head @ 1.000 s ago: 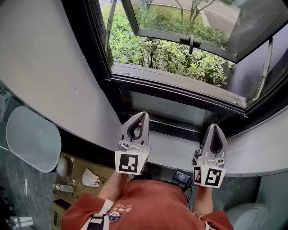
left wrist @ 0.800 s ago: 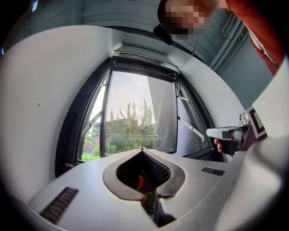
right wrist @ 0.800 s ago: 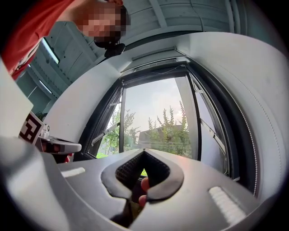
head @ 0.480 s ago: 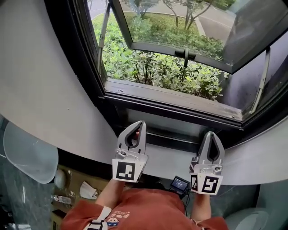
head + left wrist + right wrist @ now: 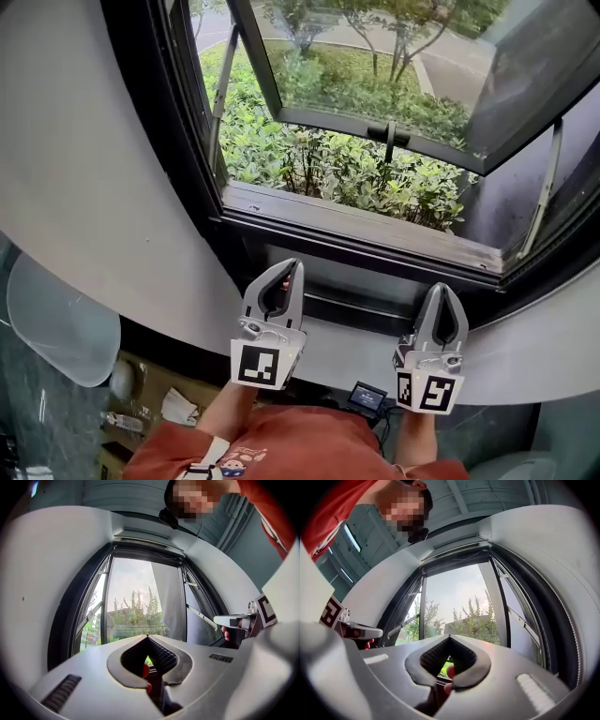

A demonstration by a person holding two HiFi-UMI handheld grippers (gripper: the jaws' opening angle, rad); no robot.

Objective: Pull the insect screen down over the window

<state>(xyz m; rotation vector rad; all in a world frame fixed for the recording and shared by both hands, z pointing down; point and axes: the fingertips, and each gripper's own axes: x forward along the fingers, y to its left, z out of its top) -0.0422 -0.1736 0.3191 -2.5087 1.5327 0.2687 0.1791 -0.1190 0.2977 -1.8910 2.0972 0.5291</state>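
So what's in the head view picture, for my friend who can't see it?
Two shut, empty grippers, the left gripper and the right gripper, point toward an open window with green bushes outside. No screen covers it yet. A red shirt shows below.

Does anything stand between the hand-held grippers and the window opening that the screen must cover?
Nothing visible does. The left hand-held gripper and the right hand-held gripper, both shut and empty, point at the window opening; its sash is open outward, away from them.
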